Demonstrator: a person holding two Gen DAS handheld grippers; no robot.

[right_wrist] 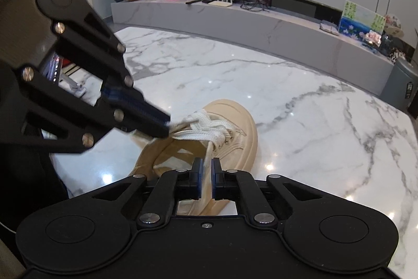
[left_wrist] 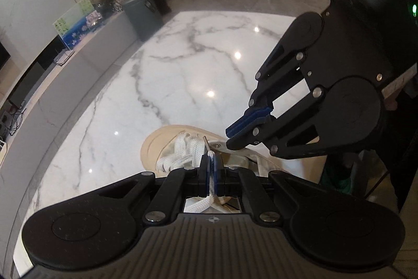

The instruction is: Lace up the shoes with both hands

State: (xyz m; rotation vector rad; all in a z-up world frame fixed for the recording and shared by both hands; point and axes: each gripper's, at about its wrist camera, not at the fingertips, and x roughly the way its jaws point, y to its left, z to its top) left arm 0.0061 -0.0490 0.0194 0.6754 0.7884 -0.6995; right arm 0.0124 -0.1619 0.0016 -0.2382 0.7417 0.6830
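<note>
I am mid-lacing: the beige shoe point(right_wrist: 209, 137) lies on the marble table point(right_wrist: 313, 122), well in from every edge I can see. My left gripper point(left_wrist: 210, 169) is clamped tight on the white lace point(left_wrist: 209, 203) just above the shoe's eyelets, its metal tip point(left_wrist: 206, 143) poking out past my pads. My right gripper point(right_wrist: 206, 174), closed in my left view, hangs just over the shoe's collar; whether it pinches the beige edge there I cannot tell. I judge the next move is to steer that tip into the eyelet point(left_wrist: 216, 145) beside it, which calls for a small, steady push. Beyond the shoe's toe the tabletop lies bare and wide.
</note>
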